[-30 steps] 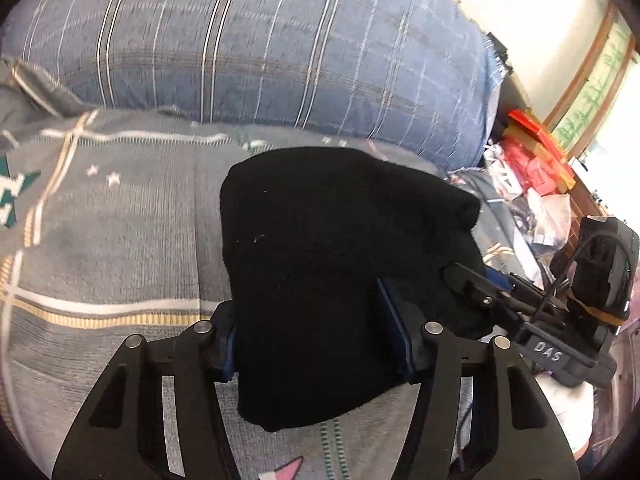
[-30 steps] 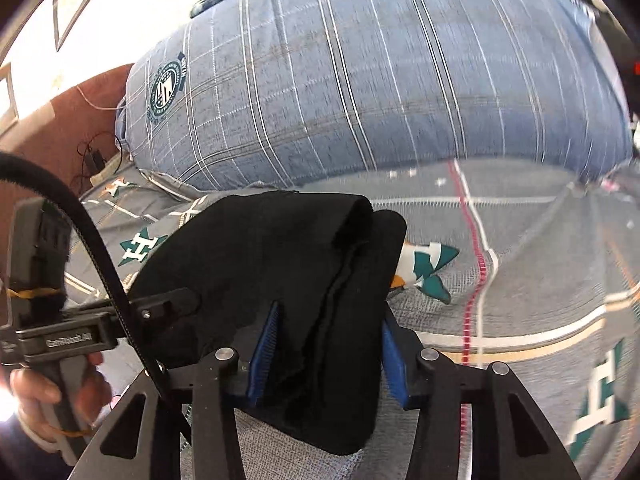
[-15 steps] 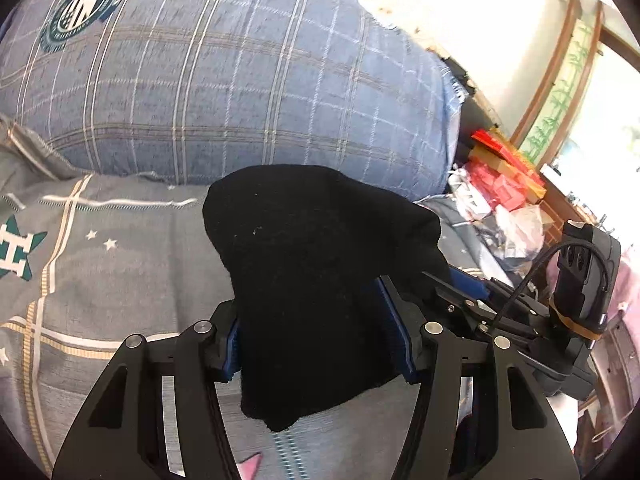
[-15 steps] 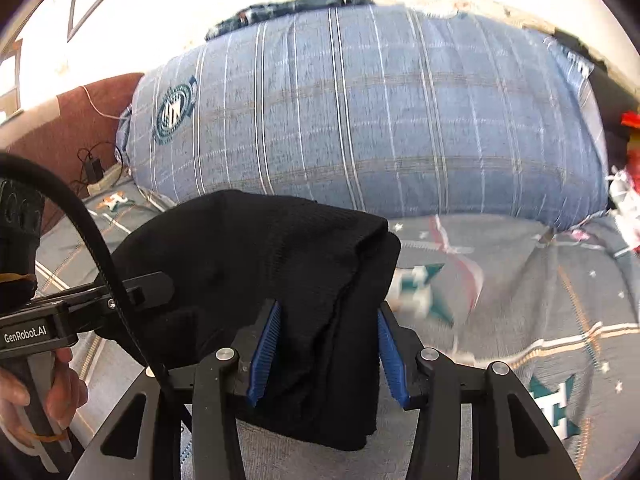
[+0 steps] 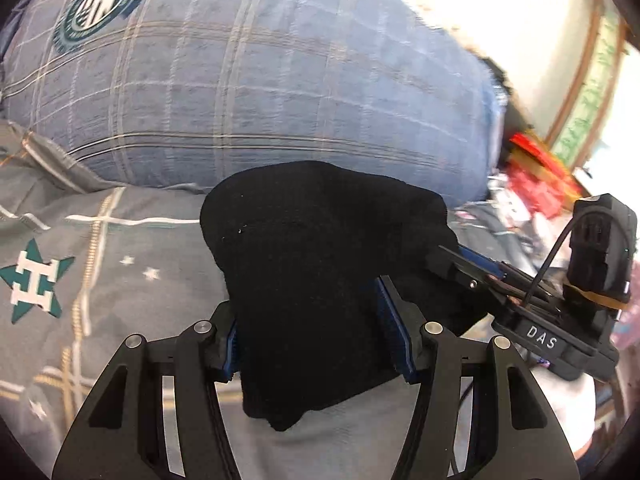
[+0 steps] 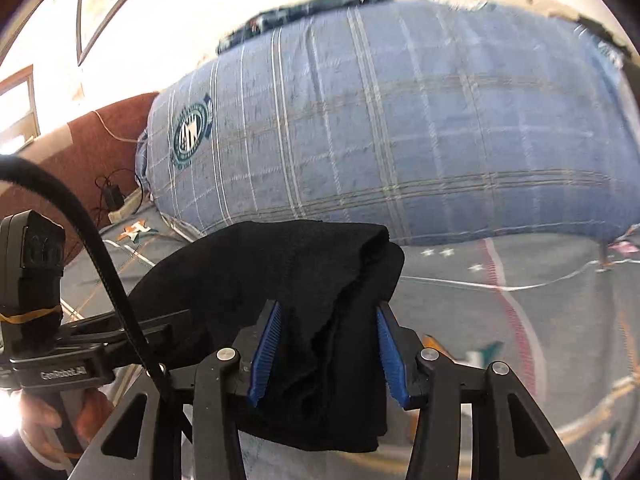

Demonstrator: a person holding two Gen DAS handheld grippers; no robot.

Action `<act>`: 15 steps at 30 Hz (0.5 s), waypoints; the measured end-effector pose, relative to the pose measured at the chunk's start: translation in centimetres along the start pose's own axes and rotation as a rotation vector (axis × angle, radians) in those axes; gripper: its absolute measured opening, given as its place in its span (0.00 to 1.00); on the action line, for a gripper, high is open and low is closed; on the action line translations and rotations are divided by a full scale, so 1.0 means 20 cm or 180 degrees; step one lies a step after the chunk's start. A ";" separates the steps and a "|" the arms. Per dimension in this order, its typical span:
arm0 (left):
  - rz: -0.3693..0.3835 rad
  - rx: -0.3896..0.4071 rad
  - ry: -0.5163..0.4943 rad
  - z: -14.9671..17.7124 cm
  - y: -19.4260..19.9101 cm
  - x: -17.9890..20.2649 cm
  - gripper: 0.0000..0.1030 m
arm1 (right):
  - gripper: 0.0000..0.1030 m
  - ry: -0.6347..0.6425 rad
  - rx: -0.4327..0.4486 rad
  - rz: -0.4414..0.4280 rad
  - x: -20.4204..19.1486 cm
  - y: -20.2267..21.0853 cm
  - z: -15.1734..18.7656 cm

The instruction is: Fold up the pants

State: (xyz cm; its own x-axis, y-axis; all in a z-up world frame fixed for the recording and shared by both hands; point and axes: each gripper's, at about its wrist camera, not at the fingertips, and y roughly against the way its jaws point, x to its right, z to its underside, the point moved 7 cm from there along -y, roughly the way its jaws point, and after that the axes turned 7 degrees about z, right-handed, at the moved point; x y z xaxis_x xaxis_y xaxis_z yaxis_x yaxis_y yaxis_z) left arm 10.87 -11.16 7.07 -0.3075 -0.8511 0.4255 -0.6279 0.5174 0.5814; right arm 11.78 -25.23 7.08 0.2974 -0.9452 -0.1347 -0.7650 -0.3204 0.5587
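Left gripper (image 5: pixel 316 340): blue-padded fingers (image 5: pixel 394 336) clamped on a folded bundle of black knit pants (image 5: pixel 320 264). Right gripper (image 6: pixel 326 354): blue ribbed pads (image 6: pixel 266 354) likewise pinch the bundle's other end (image 6: pixel 280 280), layered edges showing between them. Bundle held off the bed; long axis runs gripper to gripper, side to side; folded edge points away toward the pillow, loose ends hang below the fingers. Underneath, grey bedsheet with green star-and-H motifs (image 5: pixel 80 264). Beyond, large blue plaid pillow with round crest (image 5: pixel 248 92). Red boxes (image 5: pixel 540 176), blurred, at far right.
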 end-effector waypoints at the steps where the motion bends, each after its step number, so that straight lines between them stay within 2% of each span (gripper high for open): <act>1: -0.0040 -0.0020 0.0042 0.00 -0.03 -0.05 0.56 | 0.45 0.0008 -0.0057 -0.0004 -0.01 -0.07 0.01; 5: -0.0269 -0.0229 0.0186 0.09 -0.18 -0.24 0.56 | 0.45 0.0066 -0.0390 0.0118 -0.02 -0.37 0.13; 7: -0.0373 -0.0294 0.0244 0.14 -0.22 -0.30 0.58 | 0.50 0.0146 -0.0523 0.0243 -0.02 -0.47 0.21; 8: -0.0382 -0.0312 0.0277 0.16 -0.23 -0.32 0.62 | 0.53 0.0134 -0.0462 0.0206 -0.02 -0.47 0.23; 10: -0.0426 -0.0314 0.0342 0.17 -0.23 -0.35 0.76 | 0.56 0.0041 -0.0429 0.0170 0.00 -0.46 0.25; 13: -0.0494 -0.0292 0.0334 0.18 -0.20 -0.35 0.76 | 0.58 -0.0047 -0.0448 0.0157 0.03 -0.41 0.25; 15: -0.0651 -0.0233 0.0215 0.19 -0.15 -0.32 0.76 | 0.58 -0.0028 -0.0412 0.0187 0.02 -0.34 0.24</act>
State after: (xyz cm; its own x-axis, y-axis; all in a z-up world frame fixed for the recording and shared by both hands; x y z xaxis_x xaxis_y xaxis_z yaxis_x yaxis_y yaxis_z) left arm 12.10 -7.58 -0.09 -0.1289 -0.9324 0.3376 -0.6179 0.3418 0.7081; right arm 14.33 -23.65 -0.80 0.2489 -0.9627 -0.1057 -0.7006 -0.2543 0.6667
